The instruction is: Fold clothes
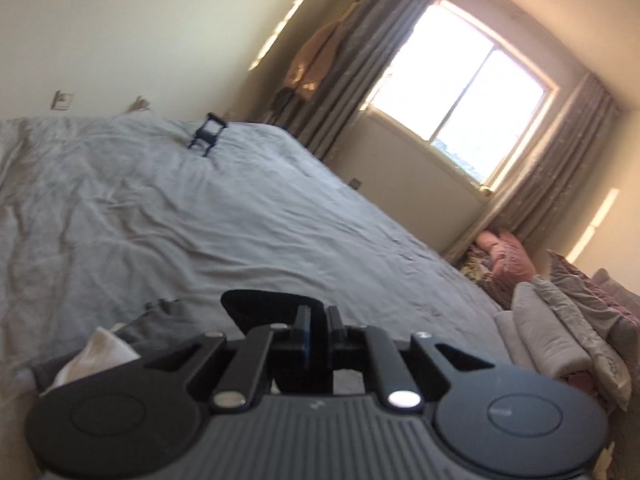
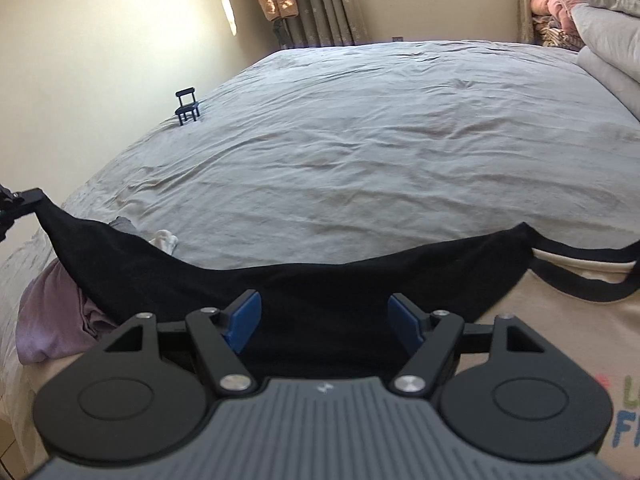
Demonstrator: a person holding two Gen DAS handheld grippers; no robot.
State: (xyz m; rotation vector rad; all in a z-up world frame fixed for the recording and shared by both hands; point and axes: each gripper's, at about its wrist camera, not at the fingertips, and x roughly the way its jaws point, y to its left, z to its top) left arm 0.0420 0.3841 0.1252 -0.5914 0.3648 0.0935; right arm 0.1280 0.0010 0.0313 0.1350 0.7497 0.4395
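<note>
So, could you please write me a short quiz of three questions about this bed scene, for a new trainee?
1. True or false: the left gripper pinches a corner of the black garment.
2. The right gripper is: A) open, B) shut on cloth.
3. What small dark item stands far off on the bed?

Key: 1 true; 2 A; 3 a miniature chair.

L gripper [image 1: 316,330] jaws closed tight w/ dark fabric pinched between, view tilted, body rolled to one side, also seen at far left edge of R wrist cam, R gripper [image 2: 324,322] jaws spread wide, blue pads [image 2: 244,322] exposed, held level, nothing gripped
</note>
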